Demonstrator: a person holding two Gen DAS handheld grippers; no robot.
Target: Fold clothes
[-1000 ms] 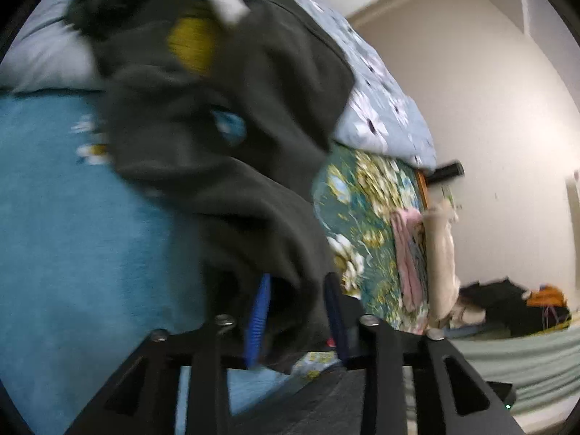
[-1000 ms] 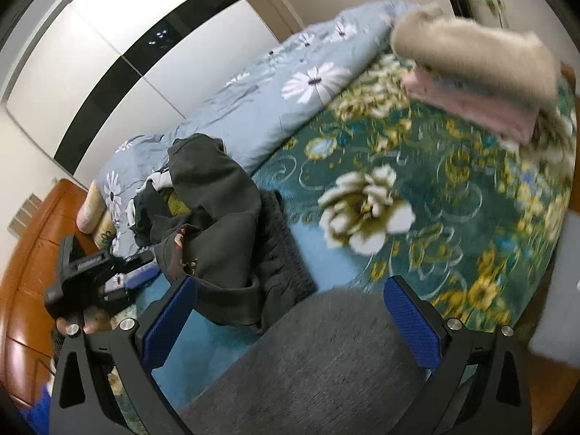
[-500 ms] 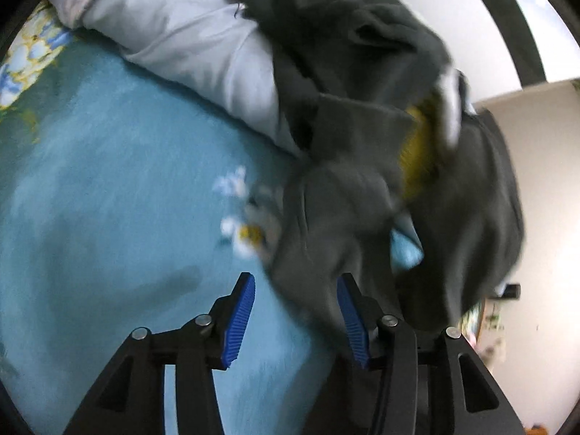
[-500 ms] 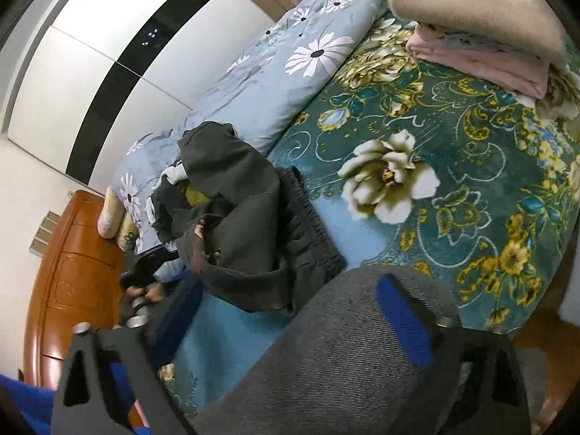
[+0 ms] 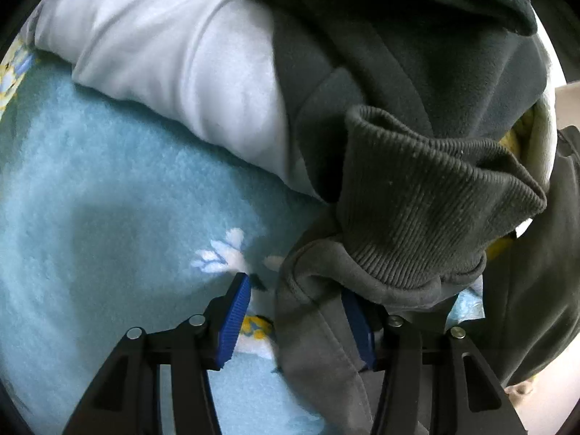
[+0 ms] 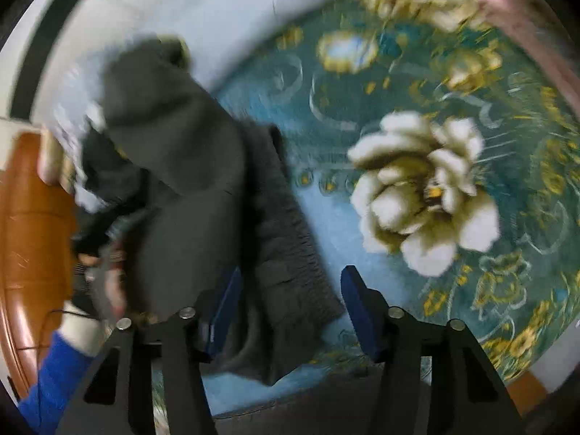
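Observation:
A dark grey fleece garment [image 5: 417, 116] with a ribbed cuff [image 5: 427, 210] lies crumpled on the teal flowered blanket [image 5: 108, 217]. My left gripper [image 5: 295, 317] is open, its jaws straddling a fold of the grey hem; the right pad is partly hidden by cloth. In the right wrist view the same garment [image 6: 181, 166] lies in a heap beside a dark ribbed piece [image 6: 286, 253]. My right gripper [image 6: 288, 311] is open, low over that ribbed piece's edge. The view is motion-blurred.
A pale blue duvet [image 5: 174, 47] lies bunched behind the garment. A wooden headboard [image 6: 25, 239] stands at the left. The person's blue sleeve [image 6: 50, 380] and hand are at lower left. Pink folded cloth [image 6: 533, 29] lies at the far right.
My left gripper has let go of the garment, opened and dropped close to its hem and cuff. My right gripper has narrowed and moved down toward the ribbed piece.

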